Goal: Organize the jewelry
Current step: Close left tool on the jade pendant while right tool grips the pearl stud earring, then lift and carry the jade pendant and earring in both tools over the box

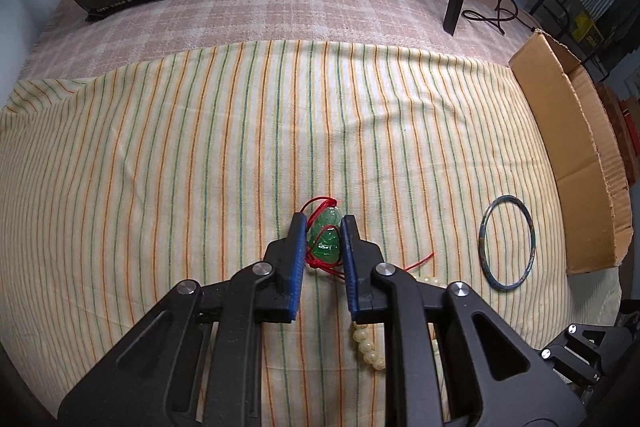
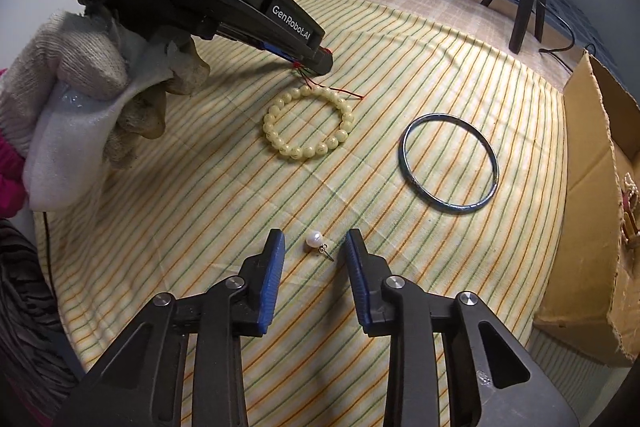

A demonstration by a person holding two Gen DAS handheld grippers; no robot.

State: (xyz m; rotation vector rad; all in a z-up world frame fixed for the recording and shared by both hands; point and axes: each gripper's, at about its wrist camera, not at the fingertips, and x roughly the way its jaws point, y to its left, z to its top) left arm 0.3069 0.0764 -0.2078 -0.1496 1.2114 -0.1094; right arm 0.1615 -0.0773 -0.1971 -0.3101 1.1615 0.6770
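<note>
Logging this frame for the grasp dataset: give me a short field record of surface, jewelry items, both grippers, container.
surface: striped cloth
left gripper: pads on either side of green pendant on red cord, touching or nearly so
right gripper: open, pearl earring between pads, not touched
loose items: cream bead bracelet; dark bangle, both flat on cloth
container: cardboard box at right edge
left hand: gloved

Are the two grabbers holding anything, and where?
The left gripper pinches the green pendant by its sides. The right gripper holds nothing; the pearl earring lies between its open jaws.
</note>
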